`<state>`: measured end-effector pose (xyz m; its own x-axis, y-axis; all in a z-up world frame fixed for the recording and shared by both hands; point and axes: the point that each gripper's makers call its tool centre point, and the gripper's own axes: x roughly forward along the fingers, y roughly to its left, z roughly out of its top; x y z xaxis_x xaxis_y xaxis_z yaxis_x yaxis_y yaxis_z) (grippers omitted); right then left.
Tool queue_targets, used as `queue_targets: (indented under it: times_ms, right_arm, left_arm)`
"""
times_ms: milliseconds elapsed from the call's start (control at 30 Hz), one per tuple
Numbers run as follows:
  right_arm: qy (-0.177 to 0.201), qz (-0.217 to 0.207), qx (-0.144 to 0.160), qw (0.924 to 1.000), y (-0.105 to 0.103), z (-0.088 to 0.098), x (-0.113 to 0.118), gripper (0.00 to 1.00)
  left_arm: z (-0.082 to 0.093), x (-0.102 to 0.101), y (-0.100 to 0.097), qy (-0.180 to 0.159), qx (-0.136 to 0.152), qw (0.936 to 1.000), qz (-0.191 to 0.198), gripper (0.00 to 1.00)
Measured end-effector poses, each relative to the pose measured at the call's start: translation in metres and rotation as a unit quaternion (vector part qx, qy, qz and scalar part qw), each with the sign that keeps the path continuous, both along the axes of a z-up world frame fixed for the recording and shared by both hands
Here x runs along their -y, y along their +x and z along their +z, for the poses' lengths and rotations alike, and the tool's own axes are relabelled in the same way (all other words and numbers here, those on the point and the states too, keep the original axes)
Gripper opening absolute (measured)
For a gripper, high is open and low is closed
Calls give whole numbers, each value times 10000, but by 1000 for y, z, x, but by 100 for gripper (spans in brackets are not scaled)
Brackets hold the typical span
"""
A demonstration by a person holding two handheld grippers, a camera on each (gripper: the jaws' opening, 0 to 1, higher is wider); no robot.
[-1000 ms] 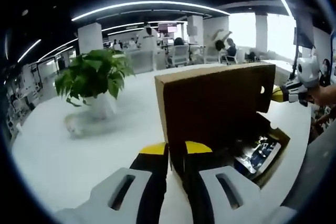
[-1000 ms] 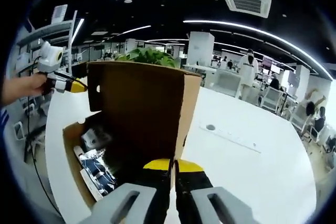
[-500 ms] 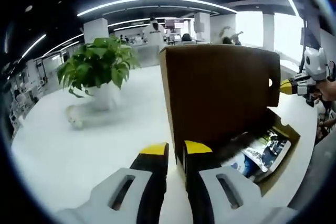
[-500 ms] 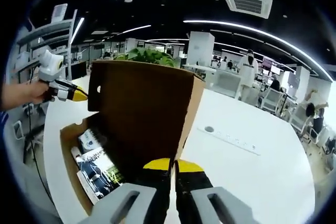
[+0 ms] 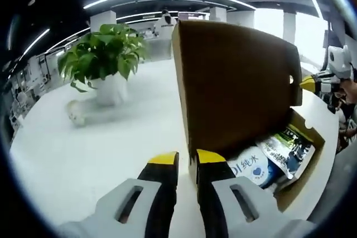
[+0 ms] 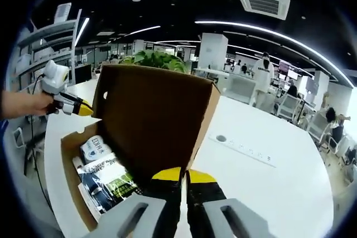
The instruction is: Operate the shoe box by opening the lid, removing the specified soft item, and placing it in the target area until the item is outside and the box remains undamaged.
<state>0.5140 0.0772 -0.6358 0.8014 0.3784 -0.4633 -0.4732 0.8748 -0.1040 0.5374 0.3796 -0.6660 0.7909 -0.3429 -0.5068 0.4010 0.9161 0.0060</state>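
Both pairs of yellow-tipped jaws are pressed nearly together, each pinching a side edge of the raised lid (image 5: 237, 82) of a cardboard shoe box (image 6: 72, 193). In the left gripper view, the left gripper (image 5: 187, 160) grips the lid's near edge, while the right gripper (image 5: 321, 85) shows at the far edge, held by a hand. In the right gripper view, the right gripper (image 6: 184, 175) clamps its own edge of the lid. The box sits at the rounded edge of a white table (image 5: 83, 154), lid standing steeply open. Inside lie soft packets: a white-and-blue pack (image 5: 248, 168) and a dark printed pouch (image 5: 287, 146) (lettering too small to read). A potted plant (image 5: 103, 65) stands well apart, further along the table.
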Motion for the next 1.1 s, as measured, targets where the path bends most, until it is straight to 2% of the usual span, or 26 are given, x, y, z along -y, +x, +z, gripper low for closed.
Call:
queue_targets:
  times_ms: [367, 533, 767, 1100]
  right_arm:
    - [23, -44, -31, 10000, 8, -1, 1, 0]
    - [48, -60, -50, 10000, 12, -1, 2, 0]
    - [115, -111, -64, 9999, 16, -2, 3, 0]
    - [261, -125, 54, 9996, 19, -5, 2, 0]
  left_arm:
    - [-2, 12, 9, 15, -11, 9999, -111, 6]
    - [-2, 8, 12, 53, 4, 10000, -50, 2]
    - [-2, 8, 14, 2, 57, 10000, -61, 1]
    - [-2, 6, 17, 111, 136, 9997, -183, 0]
